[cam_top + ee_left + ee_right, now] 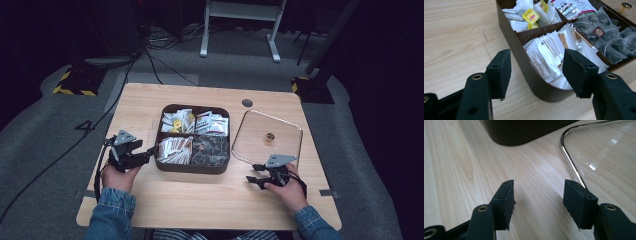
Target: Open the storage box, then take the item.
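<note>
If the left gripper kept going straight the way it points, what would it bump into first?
Most likely the brown box. The left gripper has open jaws aimed at the box's rounded near corner, with the white sachets just behind the wall. How high the jaws ride is hard to judge, so they might skim the rim instead.

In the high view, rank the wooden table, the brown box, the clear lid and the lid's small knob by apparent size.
1. Wooden table
2. Brown box, clear lid: they look alike in size, and I won't rank them.
3. Knob, smallest by far
</note>
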A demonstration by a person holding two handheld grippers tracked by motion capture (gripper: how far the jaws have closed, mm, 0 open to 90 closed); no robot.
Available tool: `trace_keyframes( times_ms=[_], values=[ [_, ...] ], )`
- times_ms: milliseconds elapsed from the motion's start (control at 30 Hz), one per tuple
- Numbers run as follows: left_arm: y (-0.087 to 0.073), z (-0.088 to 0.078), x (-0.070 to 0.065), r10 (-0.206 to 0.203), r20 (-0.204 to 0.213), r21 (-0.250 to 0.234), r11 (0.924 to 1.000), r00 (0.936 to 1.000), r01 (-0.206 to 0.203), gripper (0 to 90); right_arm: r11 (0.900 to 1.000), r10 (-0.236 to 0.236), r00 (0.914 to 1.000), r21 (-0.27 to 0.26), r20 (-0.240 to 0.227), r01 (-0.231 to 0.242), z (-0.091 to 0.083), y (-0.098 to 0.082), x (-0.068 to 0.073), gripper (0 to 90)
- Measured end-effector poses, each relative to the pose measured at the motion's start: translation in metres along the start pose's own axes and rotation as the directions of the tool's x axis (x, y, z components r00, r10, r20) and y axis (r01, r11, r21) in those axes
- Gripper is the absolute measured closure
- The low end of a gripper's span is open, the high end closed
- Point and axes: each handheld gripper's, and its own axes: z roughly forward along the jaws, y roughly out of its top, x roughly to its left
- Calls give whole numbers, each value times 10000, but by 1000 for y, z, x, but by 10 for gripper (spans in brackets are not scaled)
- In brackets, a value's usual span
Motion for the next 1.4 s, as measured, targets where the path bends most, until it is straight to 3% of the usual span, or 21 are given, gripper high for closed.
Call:
trace_keyframes(
  times_ms=[200,400,733,867,1167,1300,1333,1367,1400],
  values=[
    [7,5,-3,231,86,4,9997,9997,-231,424,9996,-258,9993,79,287,256,-2,-3,3,420],
    [12,12,-7,253,-96,194,9995,9996,-251,428,9996,-279,9991,89,334,277,-3,-4,4,407],
    [16,26,-15,763,-438,716,9948,9961,-730,421,9996,-267,9990,77,367,264,-3,-4,4,406],
    [17,31,-17,796,-246,866,9933,9965,-772,415,9996,-267,9990,74,369,265,-3,-4,4,406],
    [22,48,-17,812,0,1740,9815,9967,-799,455,9996,-266,9990,72,364,264,-3,-4,4,406],
    [23,56,-23,1173,-65,2316,9663,9931,-1126,598,9996,-260,9989,74,380,257,-3,-5,4,406],
    [23,56,-23,1173,-65,2316,9663,9931,-1126,619,9996,-260,9989,74,380,257,-3,-5,4,406],
    [24,59,-25,1389,-222,2525,9590,9901,-1289,639,9996,-260,9990,69,377,258,-3,-5,4,407],
    [25,60,-25,1386,-225,2570,9578,9901,-1283,652,9996,-261,9989,69,383,259,-3,-5,4,406]
  ],
)
